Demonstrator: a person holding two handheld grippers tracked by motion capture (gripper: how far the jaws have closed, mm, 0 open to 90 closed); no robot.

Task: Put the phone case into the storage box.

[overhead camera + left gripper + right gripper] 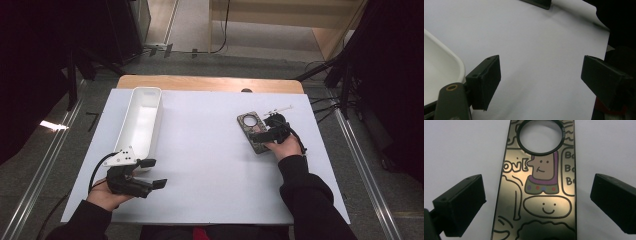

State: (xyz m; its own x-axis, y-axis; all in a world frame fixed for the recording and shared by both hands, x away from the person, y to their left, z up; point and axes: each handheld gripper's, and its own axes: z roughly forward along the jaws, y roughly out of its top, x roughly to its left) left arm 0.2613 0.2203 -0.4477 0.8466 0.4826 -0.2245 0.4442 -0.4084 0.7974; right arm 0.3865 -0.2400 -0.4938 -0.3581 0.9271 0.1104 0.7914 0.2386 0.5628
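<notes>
A flat dark card (248, 124) printed with cartoon figures, with a round hole near its far end, lies on the white mat (205, 150) at the right. My right gripper (261, 132) hovers just over its near half. In the right gripper view the card (541, 182) lies between the two jaws, which stand wide on either side without touching it, so the right gripper (537, 203) is open. My left gripper (155, 173) is open at the near left, just past the near end of a long white tray (142, 120). Nothing lies between its fingers (485, 82).
The tray's rounded corner (454, 60) sits close to the left jaw. A small white stick-like item (280, 108) lies beyond the card. The mat's middle is bare white. The person's dark sleeve (305, 195) crosses the near right edge.
</notes>
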